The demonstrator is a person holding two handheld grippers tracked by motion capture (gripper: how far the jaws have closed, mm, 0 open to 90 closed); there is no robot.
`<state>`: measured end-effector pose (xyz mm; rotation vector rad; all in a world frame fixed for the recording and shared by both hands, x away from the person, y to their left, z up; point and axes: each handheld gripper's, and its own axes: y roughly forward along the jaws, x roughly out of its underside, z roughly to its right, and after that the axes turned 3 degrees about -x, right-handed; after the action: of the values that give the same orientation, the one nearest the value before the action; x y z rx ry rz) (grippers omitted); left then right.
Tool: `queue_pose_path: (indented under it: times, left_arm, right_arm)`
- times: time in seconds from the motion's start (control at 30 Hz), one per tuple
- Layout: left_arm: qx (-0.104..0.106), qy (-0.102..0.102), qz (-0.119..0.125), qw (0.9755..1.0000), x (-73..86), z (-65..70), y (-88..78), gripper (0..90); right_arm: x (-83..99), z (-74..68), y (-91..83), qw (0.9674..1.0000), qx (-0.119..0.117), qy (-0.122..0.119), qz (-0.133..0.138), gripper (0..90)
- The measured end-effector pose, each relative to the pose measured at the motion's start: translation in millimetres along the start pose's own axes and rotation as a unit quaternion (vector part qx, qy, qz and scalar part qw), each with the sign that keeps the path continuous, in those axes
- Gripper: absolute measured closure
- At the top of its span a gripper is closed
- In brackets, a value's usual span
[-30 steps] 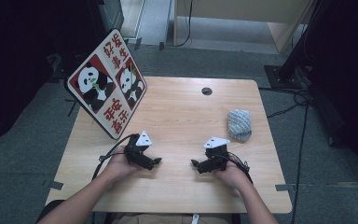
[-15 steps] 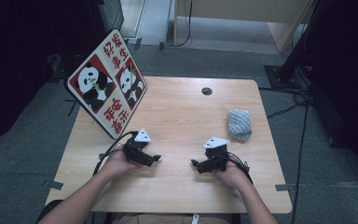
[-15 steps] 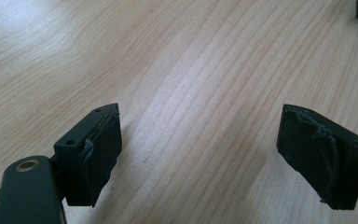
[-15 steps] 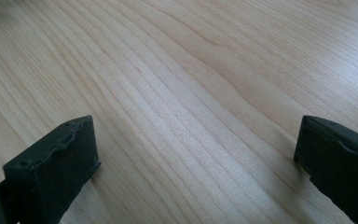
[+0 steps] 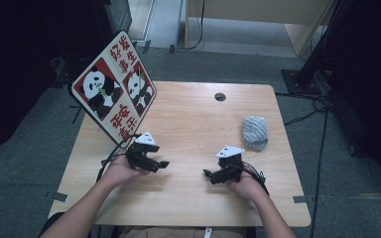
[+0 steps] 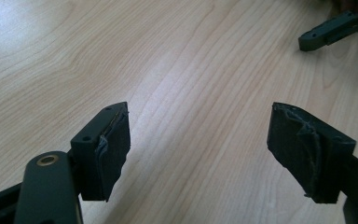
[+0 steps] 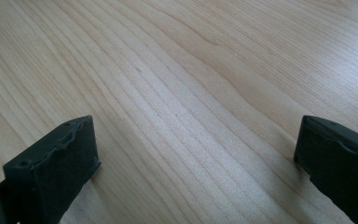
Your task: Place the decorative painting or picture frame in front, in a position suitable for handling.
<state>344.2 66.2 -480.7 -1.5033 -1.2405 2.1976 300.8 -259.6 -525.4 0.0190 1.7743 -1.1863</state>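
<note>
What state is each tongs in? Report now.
Left tongs: open, holding nothing, over the table.
Right tongs: open, holding nothing.

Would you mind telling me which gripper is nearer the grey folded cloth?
Right. The right gripper sits just short of the grey folded cloth; the left gripper is farther across the table.

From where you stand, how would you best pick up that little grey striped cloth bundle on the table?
Probably with the right hand-held gripper, the nearer one, its jaws open. The grey striped cloth bundle lies bunched into a soft, rounded oblong on the table, with open wood all around. Come from above and pinch across its narrower width near the middle, where the hump gives the jaws something to close on.
</note>
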Motion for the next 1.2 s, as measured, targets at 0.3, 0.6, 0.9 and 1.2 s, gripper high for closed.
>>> queue_pose_path:
  times: [0.3, 0.6, 0.9, 1.2]
  left_arm:
    - [0.018, 0.000, 0.014, 0.9997, -2.5, -0.6, -19.2, 23.9]
    - [0.019, -0.009, 0.022, 0.9995, -1.1, -4.1, -37.3, 25.9]
    - [0.011, -0.023, 0.038, 0.9989, 4.8, -13.9, -56.0, 29.6]
    - [0.001, -0.037, 0.049, 0.9981, 14.7, -22.4, -75.7, 31.7]
  right_arm:
    - [0.0, 0.1, 0.0, 1.0000, 0.000, -0.001, 0.000, 0.0]
    - [0.0, 0.0, 0.0, 1.0000, 0.000, 0.000, 0.000, 0.0]
    - [0.0, 0.1, 0.0, 1.0000, 0.000, -0.001, 0.000, 0.0]
    - [0.0, 0.0, 0.0, 1.0000, 0.000, 0.000, 0.000, 0.0]
